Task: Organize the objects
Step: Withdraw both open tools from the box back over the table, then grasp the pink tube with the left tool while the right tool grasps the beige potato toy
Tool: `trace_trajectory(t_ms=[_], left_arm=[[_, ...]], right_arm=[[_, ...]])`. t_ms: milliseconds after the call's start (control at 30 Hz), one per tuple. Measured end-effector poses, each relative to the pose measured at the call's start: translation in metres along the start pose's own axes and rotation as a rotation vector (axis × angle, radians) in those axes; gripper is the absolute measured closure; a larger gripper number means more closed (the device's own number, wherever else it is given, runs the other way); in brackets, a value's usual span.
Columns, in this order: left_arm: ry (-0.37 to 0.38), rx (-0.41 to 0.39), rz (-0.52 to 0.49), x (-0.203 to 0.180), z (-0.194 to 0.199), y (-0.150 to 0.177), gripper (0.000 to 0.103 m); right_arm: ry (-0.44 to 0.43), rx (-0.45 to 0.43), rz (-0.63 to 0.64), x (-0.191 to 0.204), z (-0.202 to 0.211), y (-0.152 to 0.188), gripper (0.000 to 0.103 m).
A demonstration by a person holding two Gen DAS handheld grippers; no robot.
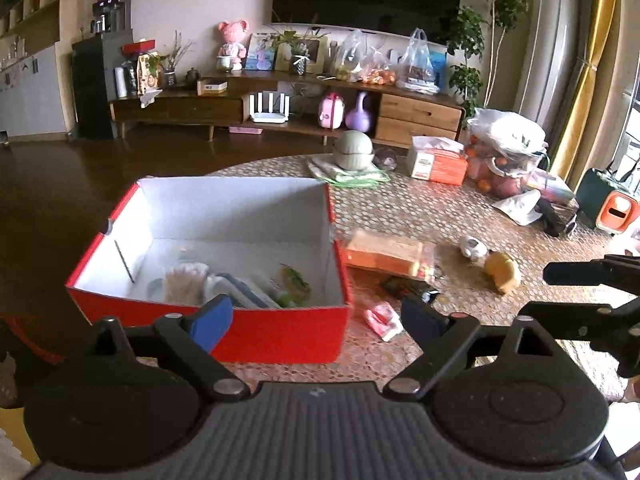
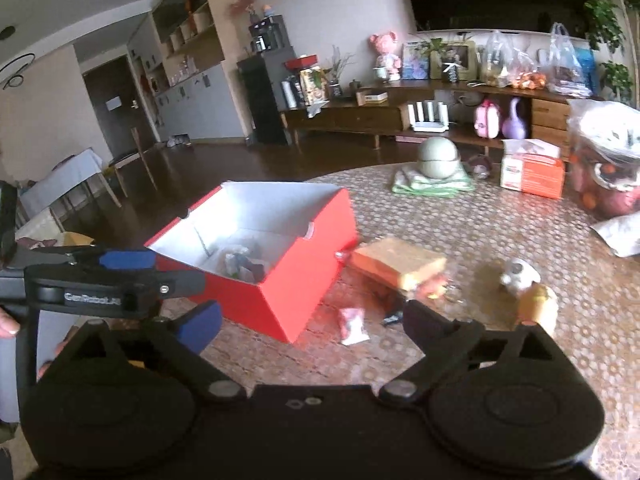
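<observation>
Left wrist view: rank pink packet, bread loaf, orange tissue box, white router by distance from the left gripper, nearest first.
From the left gripper, open and empty:
1. Pink packet, on the table just beside the red box's right corner.
2. Bread loaf, bagged, right of the box.
3. Orange tissue box, at the table's far side.
4. White router, on the TV stand's shelf.

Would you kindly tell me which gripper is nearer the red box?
Left. The left gripper, open, hangs at the red box's near wall; the right gripper, open, sits farther right, past its corner.
</observation>
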State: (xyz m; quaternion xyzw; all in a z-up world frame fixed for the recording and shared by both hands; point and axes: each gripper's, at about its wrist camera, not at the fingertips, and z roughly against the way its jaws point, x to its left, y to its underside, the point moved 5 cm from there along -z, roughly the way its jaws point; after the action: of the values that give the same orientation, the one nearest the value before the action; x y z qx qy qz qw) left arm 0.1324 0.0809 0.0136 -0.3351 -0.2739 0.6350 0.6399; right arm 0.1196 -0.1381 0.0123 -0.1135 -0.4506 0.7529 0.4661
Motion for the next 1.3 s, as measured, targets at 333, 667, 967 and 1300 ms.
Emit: trace_trajectory(t_ms=[333,667,967,1300], left_arm=[[0.017,0.023,0.020,-0.040,-0.021,0.023,0.000],[0.026,0.098,0.061,-0.085,-0.062,0.047,0.000],[-0.094,0.022,0.078,-0.114,-0.092,0.056,0.000],[-0.294,-0.018,0.111,-0.118,-0.131,0.061,0.001]], right_arm=[[0.081,0.010,-0.077,-0.056,0.009,0.024,0.006],[0.141,0.020,-0.138,-0.106,0.010,0.033,0.006],[0.167,0.053,-0.170,-0.142,-0.001,0.037,0.007],[0.186,0.091,-0.182,-0.173,-0.026,0.035,0.013]])
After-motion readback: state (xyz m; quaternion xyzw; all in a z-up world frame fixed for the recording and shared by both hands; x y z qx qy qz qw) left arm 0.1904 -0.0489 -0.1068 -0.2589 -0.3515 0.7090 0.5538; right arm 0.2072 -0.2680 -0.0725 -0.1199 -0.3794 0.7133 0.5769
